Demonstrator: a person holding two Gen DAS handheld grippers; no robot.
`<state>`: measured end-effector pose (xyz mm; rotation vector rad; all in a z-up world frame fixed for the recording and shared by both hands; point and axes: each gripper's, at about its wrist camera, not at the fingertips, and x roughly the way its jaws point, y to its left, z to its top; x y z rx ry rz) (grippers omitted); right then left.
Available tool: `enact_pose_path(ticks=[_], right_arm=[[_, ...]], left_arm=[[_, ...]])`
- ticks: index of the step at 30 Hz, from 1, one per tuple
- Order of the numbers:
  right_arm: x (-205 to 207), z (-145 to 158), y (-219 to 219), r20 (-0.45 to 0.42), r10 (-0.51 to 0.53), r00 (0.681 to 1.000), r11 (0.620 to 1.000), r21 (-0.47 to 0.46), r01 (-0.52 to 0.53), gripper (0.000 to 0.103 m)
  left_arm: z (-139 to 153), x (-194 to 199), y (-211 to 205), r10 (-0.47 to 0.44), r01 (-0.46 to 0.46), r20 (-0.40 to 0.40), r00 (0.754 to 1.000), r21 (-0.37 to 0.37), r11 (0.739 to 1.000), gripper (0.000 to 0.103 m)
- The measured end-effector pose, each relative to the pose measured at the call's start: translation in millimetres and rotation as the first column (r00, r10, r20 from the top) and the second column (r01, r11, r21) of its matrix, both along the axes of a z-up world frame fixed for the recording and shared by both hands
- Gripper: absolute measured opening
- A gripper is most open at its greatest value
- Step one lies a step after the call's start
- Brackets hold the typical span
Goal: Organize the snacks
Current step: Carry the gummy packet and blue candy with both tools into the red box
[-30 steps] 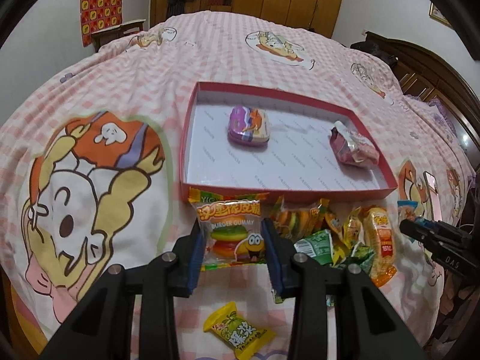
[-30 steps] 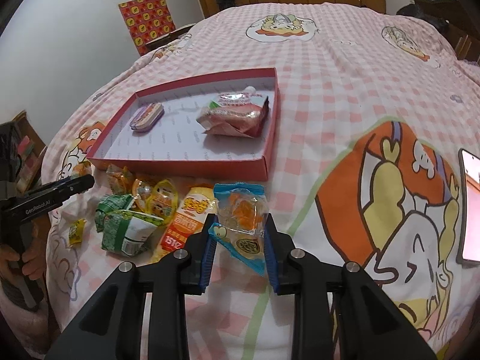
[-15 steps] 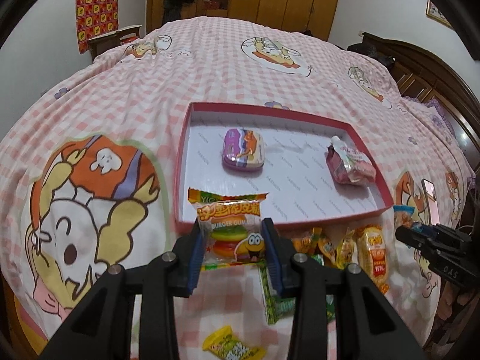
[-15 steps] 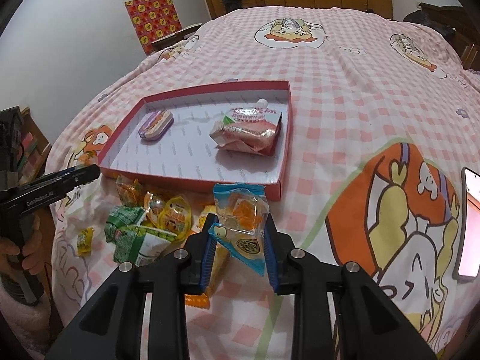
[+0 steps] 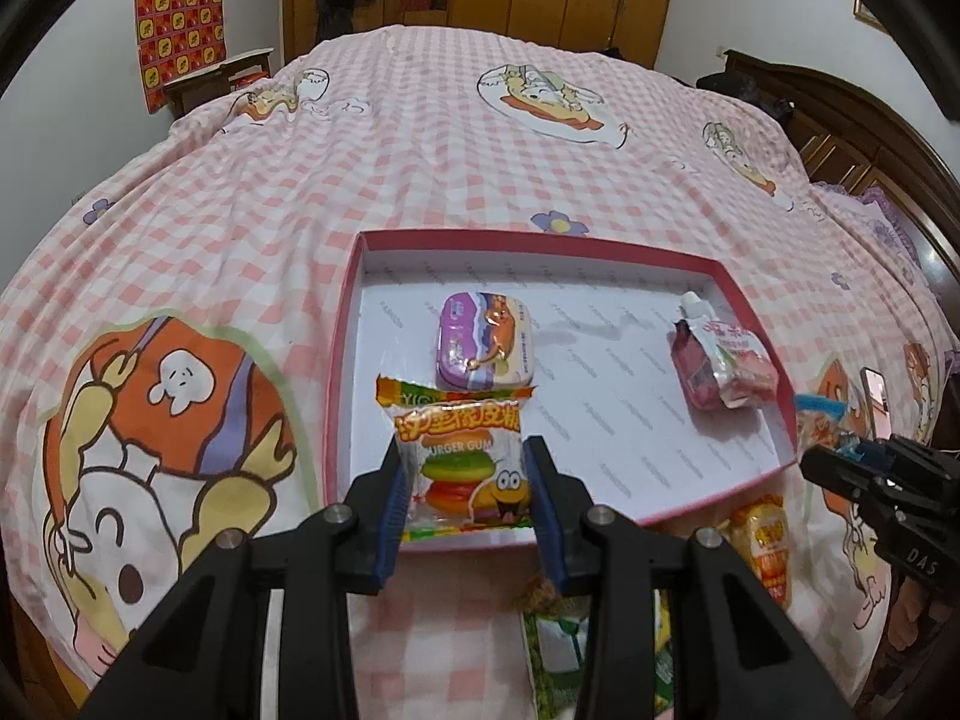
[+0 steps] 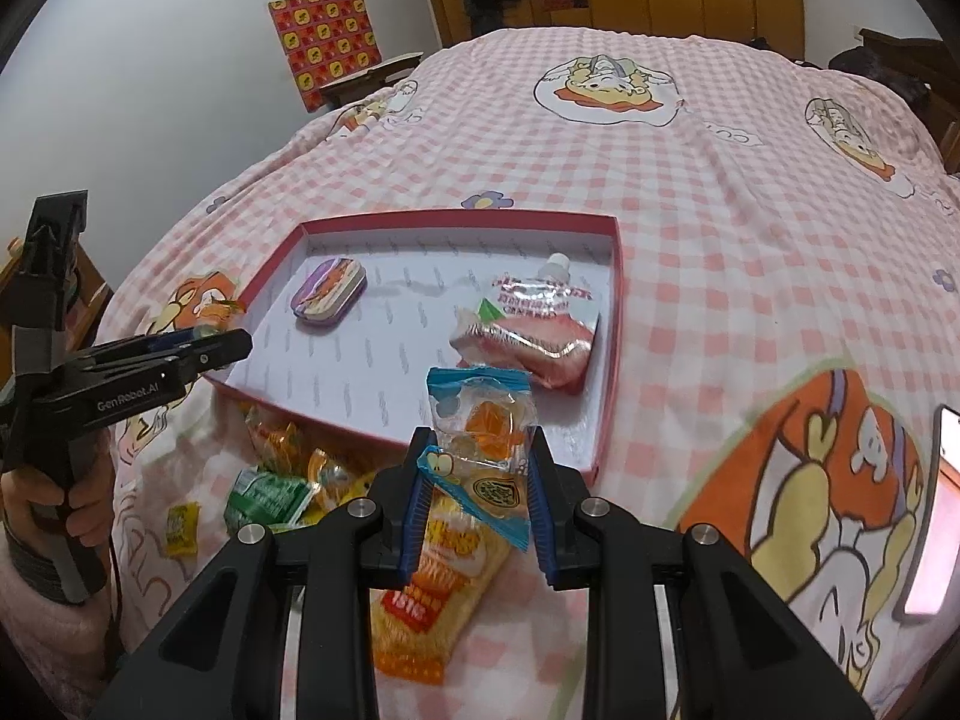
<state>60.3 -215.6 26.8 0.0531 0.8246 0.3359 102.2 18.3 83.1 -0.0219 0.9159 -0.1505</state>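
Observation:
My left gripper (image 5: 468,498) is shut on a burger gummy packet (image 5: 462,450) and holds it above the near left part of the red-rimmed tray (image 5: 600,246). In the tray lie a purple tin (image 5: 485,339) and a pink spouted pouch (image 5: 720,363). My right gripper (image 6: 477,501) is shut on a clear blue-edged jelly packet (image 6: 483,426), held above the tray's near edge (image 6: 384,433). The tin (image 6: 329,289) and pouch (image 6: 534,330) also show in the right wrist view. The left gripper appears at that view's left (image 6: 198,351).
Loose snacks lie on the pink checked bedspread in front of the tray: an orange packet (image 6: 432,588), a green packet (image 6: 270,495), a small yellow sweet (image 6: 181,531). A phone (image 6: 927,516) lies at the right. Wardrobe and dark headboard stand beyond the bed.
Both grippers lifted their packets off the bed and moved forward toward the tray. The burger gummy packet now hangs over the tray's near left part; the jelly packet is over its near edge.

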Motion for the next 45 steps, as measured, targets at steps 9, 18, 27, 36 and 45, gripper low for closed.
enact_pose_path(ticks=[9, 18, 27, 36, 45], right_arm=[[25.7, -10.1, 3.5, -0.03, -0.002, 1.0, 1.0, -0.023, 0.002, 0.03], [39.0, -16.3, 6.2, -0.008, -0.004, 1.0, 1.0, -0.03, 0.004, 0.03], [48.0, -17.6, 6.0, 0.014, -0.004, 1.0, 1.0, -0.014, 0.005, 0.029], [54.0, -20.6, 3.5, 0.023, -0.009, 1.0, 1.0, -0.01, 0.009, 0.029], [60.4, -22.6, 5.7, 0.025, -0.002, 1.0, 1.0, -0.014, 0.003, 0.029]], left_arm=[[-21.5, 20.1, 2.4, 0.0, -0.001, -0.055, 0.998, -0.02, 1.0, 0.038], [-31.1, 34.1, -7.7, -0.015, 0.015, -0.056, 0.998, -0.006, 1.0, 0.038], [-34.1, 46.2, -13.9, -0.003, 0.004, -0.021, 1.0, 0.065, 0.998, 0.038], [-36.3, 54.5, -12.5, 0.011, -0.01, -0.011, 1.0, 0.065, 0.998, 0.039], [-37.1, 58.8, -10.3, 0.015, -0.015, -0.001, 1.0, 0.056, 0.998, 0.039]])
